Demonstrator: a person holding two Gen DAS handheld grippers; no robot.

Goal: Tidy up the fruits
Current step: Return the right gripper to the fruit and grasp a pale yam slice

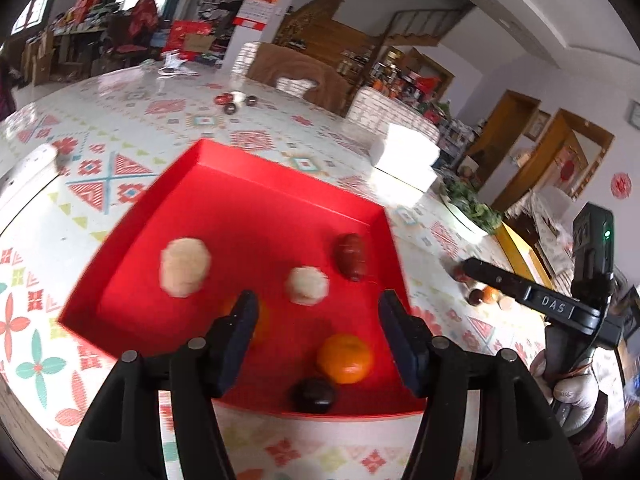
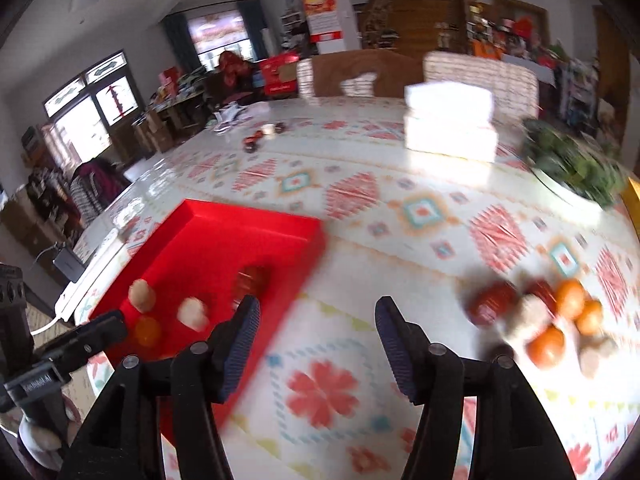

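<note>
A red tray (image 1: 248, 184) lies on the patterned table and holds several fruits: two pale round ones (image 1: 185, 267), a dark red one (image 1: 351, 256), an orange (image 1: 345, 358), a dark plum (image 1: 313, 395) and another orange partly behind my left finger. My left gripper (image 1: 316, 312) hovers open over the tray's near part, nothing between its fingers. In the right wrist view my right gripper (image 2: 316, 320) is open and empty over bare tablecloth, between the red tray (image 2: 208, 236) and a blurred pile of loose fruits (image 2: 548, 320) at the right.
White stacked boxes (image 2: 450, 124) and a bowl of greens (image 2: 576, 168) stand at the table's far right. Small dark items (image 1: 234, 102) lie far back. A white power strip (image 2: 92, 272) lies left of the tray. Chairs line the far edge.
</note>
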